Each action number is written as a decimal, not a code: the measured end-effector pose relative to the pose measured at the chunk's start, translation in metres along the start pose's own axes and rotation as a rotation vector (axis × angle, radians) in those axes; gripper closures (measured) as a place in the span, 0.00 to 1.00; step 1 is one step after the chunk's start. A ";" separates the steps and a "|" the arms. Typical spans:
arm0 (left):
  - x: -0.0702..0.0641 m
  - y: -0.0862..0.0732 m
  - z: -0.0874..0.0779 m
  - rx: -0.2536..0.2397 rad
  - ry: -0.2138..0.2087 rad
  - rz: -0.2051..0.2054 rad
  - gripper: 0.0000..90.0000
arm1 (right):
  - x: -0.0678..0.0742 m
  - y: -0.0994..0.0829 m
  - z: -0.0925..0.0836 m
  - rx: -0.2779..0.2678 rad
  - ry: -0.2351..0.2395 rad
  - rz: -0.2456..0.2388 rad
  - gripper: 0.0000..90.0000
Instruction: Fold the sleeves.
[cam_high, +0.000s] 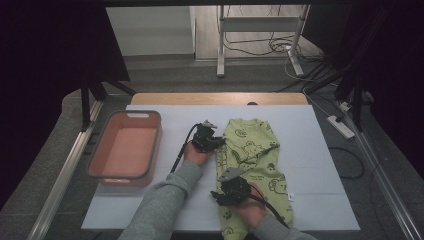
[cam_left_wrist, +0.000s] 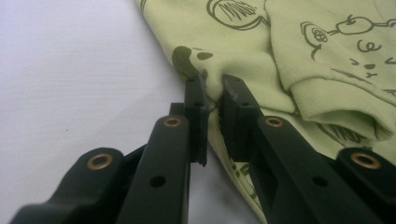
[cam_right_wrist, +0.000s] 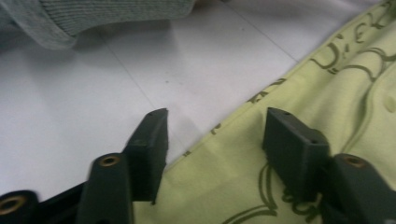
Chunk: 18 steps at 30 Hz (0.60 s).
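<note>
While the light green cloth shirt with bear prints (cam_left_wrist: 243, 42) is pinched at its edge by the left gripper (cam_left_wrist: 214, 86), the right gripper (cam_right_wrist: 217, 122) is held open over its hem.

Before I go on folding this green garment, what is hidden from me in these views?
- High view: the garment's lower left edge, under the right gripper and hand.
- High view: the left gripper's pinch point, too small.
- Left gripper view: fabric layers between the jaws, hidden by them.
- High view: the basket's near inside wall, behind its rim.
</note>
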<state>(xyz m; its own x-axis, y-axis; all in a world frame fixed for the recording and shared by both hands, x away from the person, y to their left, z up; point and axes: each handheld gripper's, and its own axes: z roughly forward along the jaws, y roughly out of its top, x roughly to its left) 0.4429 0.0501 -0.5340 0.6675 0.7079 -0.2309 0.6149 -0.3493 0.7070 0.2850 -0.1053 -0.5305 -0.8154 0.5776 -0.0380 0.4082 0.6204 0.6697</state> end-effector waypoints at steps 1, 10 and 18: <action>0.000 0.000 0.000 -0.002 0.000 -0.005 0.90 | 0.000 0.000 -0.001 0.001 -0.011 0.004 0.62; 0.002 0.000 -0.003 -0.005 0.003 -0.007 0.90 | -0.002 0.001 -0.003 0.001 0.039 0.022 0.97; 0.007 -0.001 -0.010 -0.008 0.004 -0.018 0.90 | 0.005 0.009 -0.001 -0.052 0.088 0.007 0.97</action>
<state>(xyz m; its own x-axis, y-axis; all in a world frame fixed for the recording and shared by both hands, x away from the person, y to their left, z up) 0.4428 0.0620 -0.5295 0.6548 0.7164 -0.2407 0.6232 -0.3317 0.7082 0.2846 -0.0970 -0.5240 -0.8463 0.5318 0.0308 0.3942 0.5864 0.7076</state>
